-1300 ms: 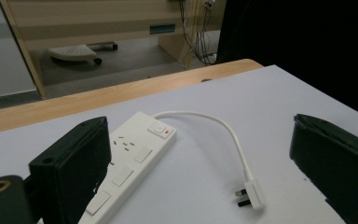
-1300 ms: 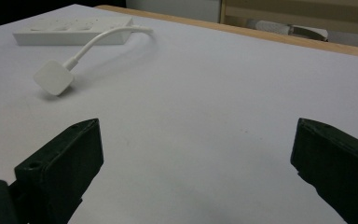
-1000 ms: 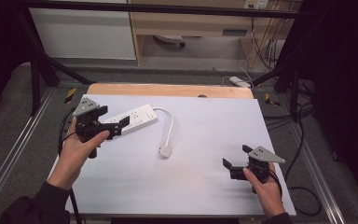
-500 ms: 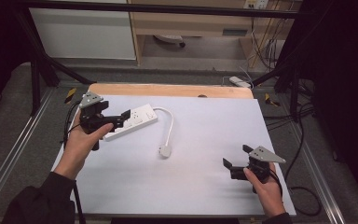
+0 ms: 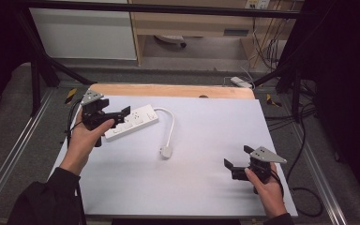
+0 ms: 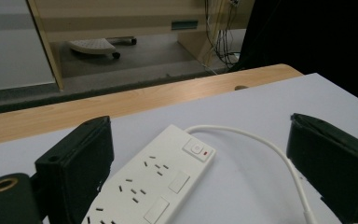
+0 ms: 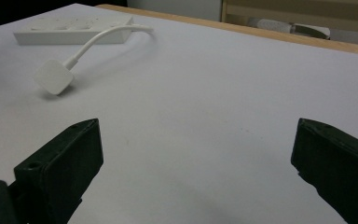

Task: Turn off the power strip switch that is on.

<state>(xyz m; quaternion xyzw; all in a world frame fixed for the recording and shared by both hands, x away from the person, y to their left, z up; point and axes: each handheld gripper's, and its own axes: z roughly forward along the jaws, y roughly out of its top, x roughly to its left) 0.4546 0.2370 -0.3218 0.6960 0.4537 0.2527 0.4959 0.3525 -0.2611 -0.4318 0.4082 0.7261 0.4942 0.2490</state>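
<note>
Left tool point(image 5: 122, 114) reached power strip point(image 5: 132, 123) (open).

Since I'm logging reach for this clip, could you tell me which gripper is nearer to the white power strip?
Left. The left gripper hovers over the power strip's near end, jaws open; the right gripper sits far off near the table's front right.

Power strip point(image 6: 161, 184) smooth white plastic; table point(image 5: 206, 187) matt; wood edge point(image 5: 168, 90).

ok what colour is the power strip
White power strip, with a small red mark by its switch; clearest in the left gripper view.
</note>
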